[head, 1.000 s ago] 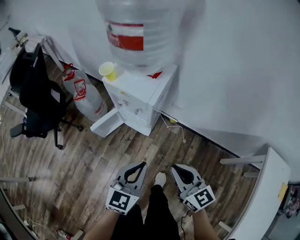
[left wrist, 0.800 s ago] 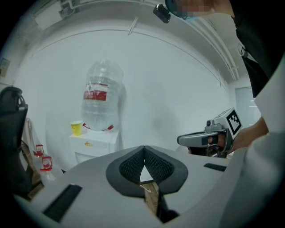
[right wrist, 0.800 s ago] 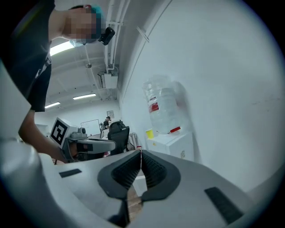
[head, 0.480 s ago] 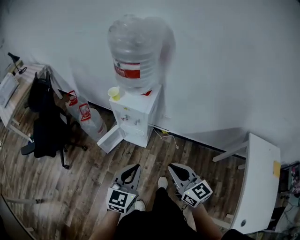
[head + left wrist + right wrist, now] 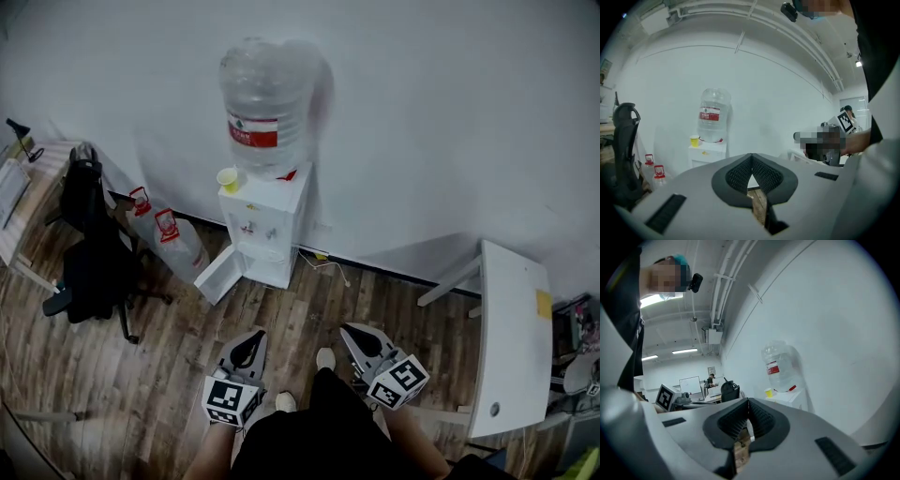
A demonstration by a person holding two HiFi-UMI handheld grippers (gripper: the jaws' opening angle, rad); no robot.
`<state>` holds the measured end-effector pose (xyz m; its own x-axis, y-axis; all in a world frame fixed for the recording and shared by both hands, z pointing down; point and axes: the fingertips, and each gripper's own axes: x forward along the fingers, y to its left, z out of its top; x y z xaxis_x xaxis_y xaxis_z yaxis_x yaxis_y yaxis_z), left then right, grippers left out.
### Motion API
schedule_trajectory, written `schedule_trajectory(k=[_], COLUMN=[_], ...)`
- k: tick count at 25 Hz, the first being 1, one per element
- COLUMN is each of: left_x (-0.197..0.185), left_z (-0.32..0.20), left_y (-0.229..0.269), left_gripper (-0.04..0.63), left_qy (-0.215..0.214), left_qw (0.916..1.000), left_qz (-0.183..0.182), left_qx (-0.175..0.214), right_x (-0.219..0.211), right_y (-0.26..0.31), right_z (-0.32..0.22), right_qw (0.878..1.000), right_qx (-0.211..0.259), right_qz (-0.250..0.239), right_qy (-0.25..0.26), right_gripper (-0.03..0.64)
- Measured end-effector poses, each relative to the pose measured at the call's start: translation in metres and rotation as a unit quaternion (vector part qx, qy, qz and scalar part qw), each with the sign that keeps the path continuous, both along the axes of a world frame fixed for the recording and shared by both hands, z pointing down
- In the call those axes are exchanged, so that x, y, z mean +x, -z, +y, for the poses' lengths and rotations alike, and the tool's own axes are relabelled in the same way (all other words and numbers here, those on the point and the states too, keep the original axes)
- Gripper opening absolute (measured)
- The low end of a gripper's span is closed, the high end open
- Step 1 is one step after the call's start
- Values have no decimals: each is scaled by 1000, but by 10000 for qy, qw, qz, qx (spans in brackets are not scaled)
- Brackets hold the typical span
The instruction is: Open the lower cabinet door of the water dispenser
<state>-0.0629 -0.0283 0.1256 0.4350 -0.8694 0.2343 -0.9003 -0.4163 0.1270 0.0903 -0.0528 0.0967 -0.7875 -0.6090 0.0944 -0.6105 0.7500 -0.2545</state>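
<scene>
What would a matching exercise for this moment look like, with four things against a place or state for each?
Things:
1. yellow cup
2. lower cabinet door
3. black office chair
4. left gripper

Place or state:
A. shut, with nothing between its jaws
B. swung open
C. on top of the water dispenser, beside the large bottle
D. on the floor, left of the dispenser in the head view

Pairs: 1-C, 2-B, 3-D, 4-A
</scene>
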Motion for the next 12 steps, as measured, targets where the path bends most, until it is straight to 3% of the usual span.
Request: schedule_trajectory(k=[12], left_x=[33], left_z=[38], left_y=[4], left_gripper=[14], left_qy=[-328], left_qw=[9995], left_qz=[-8], left_qx=[48], right_x=[27], right_y=[15], right_z=[60], right_qw=[9998], right_qx=[60], right_qz=[114], right_qy=[-126], right_gripper=[23])
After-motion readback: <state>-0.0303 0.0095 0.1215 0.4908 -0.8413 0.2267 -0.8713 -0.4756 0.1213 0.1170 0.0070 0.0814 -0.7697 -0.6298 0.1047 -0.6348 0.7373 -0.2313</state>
